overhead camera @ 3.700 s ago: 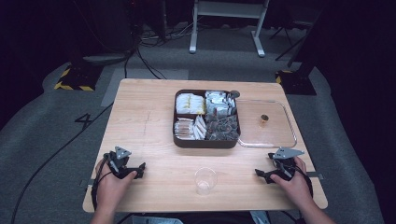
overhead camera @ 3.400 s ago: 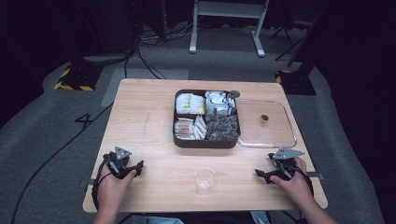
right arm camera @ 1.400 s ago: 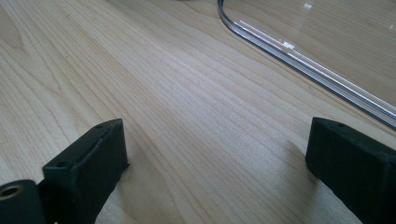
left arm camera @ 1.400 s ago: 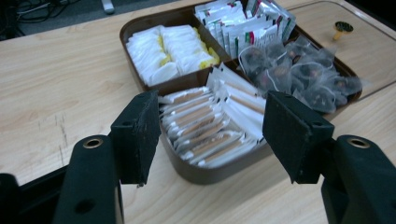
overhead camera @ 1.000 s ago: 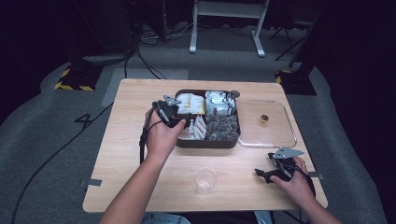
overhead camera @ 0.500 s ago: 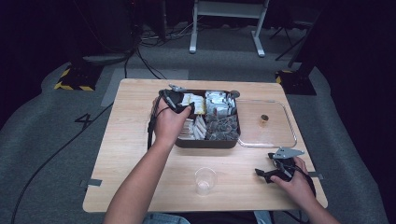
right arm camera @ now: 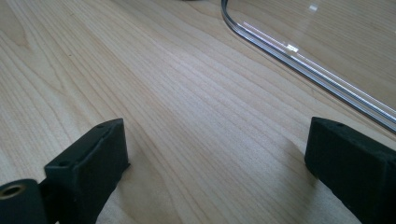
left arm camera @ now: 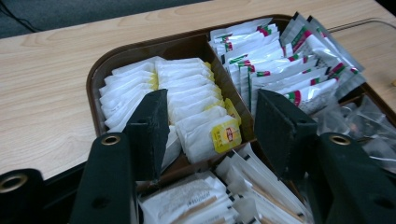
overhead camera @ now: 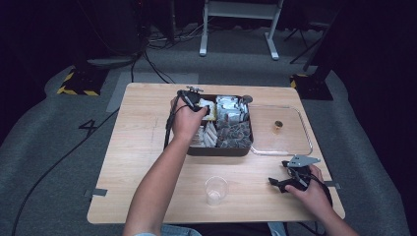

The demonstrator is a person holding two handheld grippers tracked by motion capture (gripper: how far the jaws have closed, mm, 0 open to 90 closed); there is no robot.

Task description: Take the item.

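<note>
the left gripper (left arm camera: 210, 135) has come up from the counter's (overhead camera: 137, 147) near edge and now hangs, jaws apart, over the tea bags (left arm camera: 196, 116) in the tray's (left arm camera: 95, 74) far-left compartment, likely to pick one. the right gripper (overhead camera: 290, 179) rests spread, empty, beside the clear lid (right arm camera: 327, 51).

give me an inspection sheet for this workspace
surface: light wooden table, bare wood around the items
job's things: brown compartment tray of packets; white tea bags with yellow tags in one compartment; clear plastic cup at the near edge; clear lid lying flat to the tray's right
clutter: nothing seen
grippers: left gripper open above the tea bags; right gripper open, resting on the table near the lid
cables: black cable trailing from the left gripper; more on the floor
surroundings: grey carpet, white frame legs, hazard-striped base
</note>
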